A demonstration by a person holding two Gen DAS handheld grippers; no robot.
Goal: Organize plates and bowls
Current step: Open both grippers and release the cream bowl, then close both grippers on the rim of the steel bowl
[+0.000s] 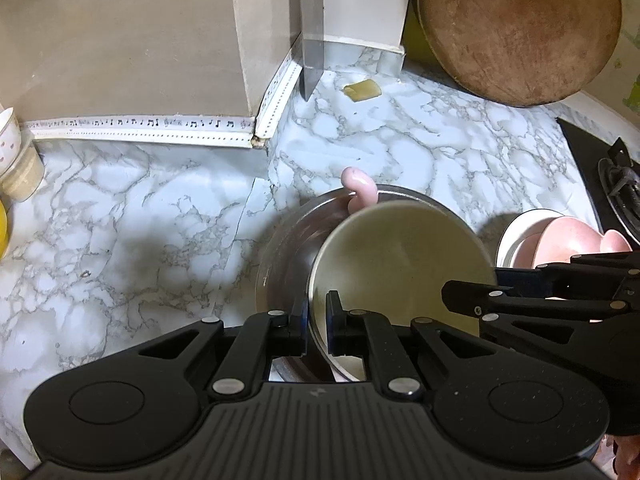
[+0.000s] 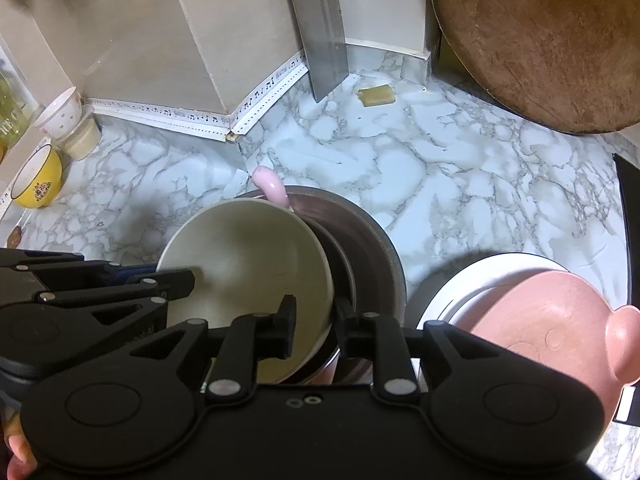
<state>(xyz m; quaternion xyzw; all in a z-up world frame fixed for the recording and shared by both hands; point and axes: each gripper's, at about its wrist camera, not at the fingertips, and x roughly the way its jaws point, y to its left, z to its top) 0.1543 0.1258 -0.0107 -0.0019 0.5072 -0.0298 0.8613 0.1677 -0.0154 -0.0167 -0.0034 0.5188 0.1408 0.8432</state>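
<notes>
A cream bowl sits tilted inside a steel bowl on the marble counter. My left gripper is shut on the cream bowl's left rim. My right gripper grips the cream bowl at its right rim, next to the steel bowl's wall. A pink handle sticks up behind the bowls; it also shows in the right wrist view. A pink dish rests on a white plate to the right.
A cleaver leans at the back wall beside a round wooden board. A yellow bowl and a white cup stand at the far left. A stove edge lies at the right. A sponge scrap lies near the cleaver.
</notes>
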